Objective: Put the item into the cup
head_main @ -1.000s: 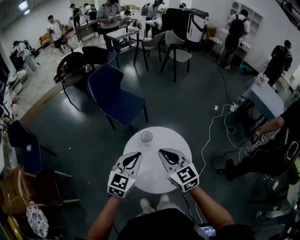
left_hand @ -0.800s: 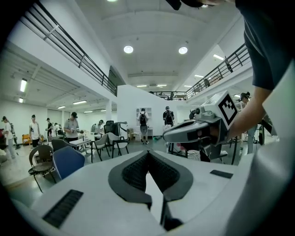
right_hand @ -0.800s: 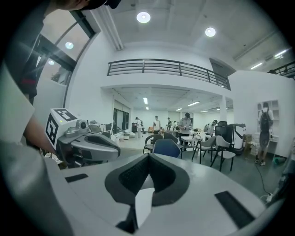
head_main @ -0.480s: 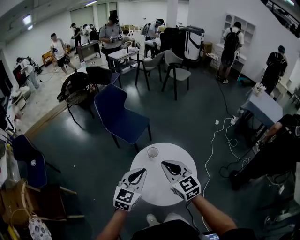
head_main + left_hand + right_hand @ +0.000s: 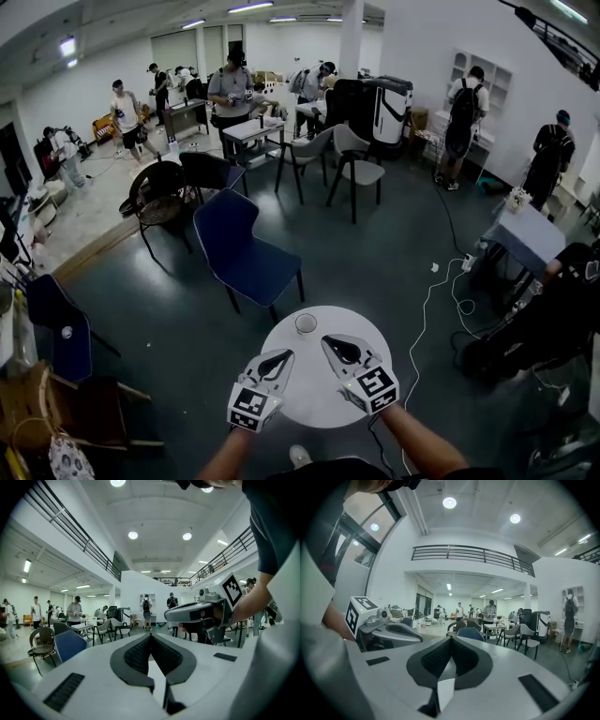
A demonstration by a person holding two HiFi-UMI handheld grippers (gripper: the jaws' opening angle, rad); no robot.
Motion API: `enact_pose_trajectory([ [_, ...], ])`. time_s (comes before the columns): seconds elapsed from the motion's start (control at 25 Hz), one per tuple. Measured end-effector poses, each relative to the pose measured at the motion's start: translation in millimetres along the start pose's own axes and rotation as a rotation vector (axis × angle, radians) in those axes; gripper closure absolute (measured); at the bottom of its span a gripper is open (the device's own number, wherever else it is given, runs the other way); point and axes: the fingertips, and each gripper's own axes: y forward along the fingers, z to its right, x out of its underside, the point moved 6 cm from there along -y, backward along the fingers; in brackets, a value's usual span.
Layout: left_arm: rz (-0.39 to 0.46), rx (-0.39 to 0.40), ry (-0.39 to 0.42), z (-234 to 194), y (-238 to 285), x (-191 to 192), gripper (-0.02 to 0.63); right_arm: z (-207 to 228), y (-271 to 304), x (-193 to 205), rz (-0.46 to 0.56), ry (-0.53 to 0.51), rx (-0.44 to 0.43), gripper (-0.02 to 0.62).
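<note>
At the bottom of the head view, two bare forearms reach up from the frame edge, each holding a gripper over a round white table [image 5: 314, 398]. The left gripper [image 5: 281, 357] sits lower centre-left and the right gripper [image 5: 330, 342] lower centre-right, well apart, with their tips angled toward each other. In the left gripper view the dark pads [image 5: 140, 653] meet at the tip, pressed together with nothing caught between them. In the right gripper view the jaws likewise stand closed tip to tip, and nothing is pinched there.

Just beyond the tips, the cup [image 5: 306, 323] stands upright near the table's far edge, touched by neither gripper. What lies inside it cannot be made out.

Behind the table, centre-left of the frame, stands a blue chair [image 5: 239, 248]. Farther up are more chairs, tables and several standing people.
</note>
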Motion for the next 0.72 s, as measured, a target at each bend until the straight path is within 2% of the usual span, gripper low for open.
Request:
enact_pose_trajectory([
  [0.4, -0.007, -0.020, -0.008, 23.8, 3.3, -8.9, 0.591, 8.6, -25.2, 1.6, 0.014, 0.016, -0.010, 0.578],
  [0.56, 0.039, -0.003, -0.059, 42.7, 1.1, -20.8, 0.591, 13.1, -42.3, 2.0, 0.020, 0.012, -0.015, 0.578],
  [0.72, 0.048, -0.008, -0.052, 65.7, -1.5, -29.0, 0.591, 17.8, -64.2, 2.7, 0.029, 0.018, -0.012, 0.578],
])
